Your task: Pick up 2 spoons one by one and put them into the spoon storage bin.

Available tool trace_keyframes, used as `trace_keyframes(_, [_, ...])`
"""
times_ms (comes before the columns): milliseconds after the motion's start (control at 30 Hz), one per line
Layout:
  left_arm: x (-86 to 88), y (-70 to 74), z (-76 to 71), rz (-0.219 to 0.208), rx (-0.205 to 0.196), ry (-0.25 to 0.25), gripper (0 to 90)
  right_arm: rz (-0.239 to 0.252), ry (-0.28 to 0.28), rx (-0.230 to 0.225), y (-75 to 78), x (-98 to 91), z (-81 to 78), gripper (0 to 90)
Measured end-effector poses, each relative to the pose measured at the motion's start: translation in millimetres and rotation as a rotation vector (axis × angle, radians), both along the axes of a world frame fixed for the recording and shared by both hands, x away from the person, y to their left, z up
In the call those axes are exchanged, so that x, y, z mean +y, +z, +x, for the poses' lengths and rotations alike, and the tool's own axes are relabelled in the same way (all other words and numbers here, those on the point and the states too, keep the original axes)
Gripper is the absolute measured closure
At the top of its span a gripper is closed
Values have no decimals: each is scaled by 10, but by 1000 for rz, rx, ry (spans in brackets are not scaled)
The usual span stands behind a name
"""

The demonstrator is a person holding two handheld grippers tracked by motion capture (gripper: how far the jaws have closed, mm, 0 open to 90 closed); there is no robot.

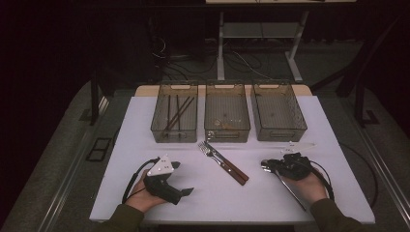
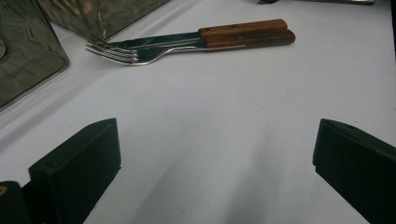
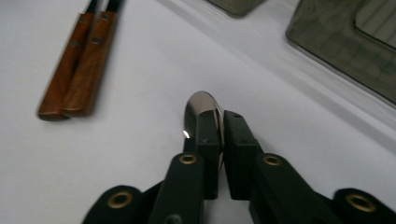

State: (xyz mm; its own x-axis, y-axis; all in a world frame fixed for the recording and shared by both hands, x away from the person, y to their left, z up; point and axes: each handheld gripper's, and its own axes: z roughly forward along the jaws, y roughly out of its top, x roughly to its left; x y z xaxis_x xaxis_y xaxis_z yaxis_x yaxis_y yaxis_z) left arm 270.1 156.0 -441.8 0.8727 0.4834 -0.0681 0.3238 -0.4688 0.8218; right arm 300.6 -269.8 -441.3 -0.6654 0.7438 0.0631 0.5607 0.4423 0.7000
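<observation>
Right hand-held gripper (image 3: 219,135) pinches a shiny steel spoon (image 3: 201,108) (rounded bowl); left hand-held gripper (image 2: 215,154) gapes empty.

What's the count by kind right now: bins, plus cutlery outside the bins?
Bins: 3
Fork: 1
Knife: 1
Spoon: 1
Total: 6

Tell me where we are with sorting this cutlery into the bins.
Done, it seems: chopsticks lie in the left bin. In hand: the right gripper is shut on a spoon, which still looks low at the table. Left: the wooden-handled fork and knife lie side by side mid-table, untouched; the left gripper is open, facing them. The right bin looks empty; the middle bin's contents are unclear.
</observation>
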Motion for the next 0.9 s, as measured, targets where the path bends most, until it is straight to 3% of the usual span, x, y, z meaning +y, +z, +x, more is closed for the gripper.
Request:
trace_keyframes(667, [8,2,4,-7,1,2,0,-54,54,-28,44,53,-27,882])
trace_keyframes(900, [19,-1,13,-22,7,11,0,-21,40,-53,115,19,-22,882])
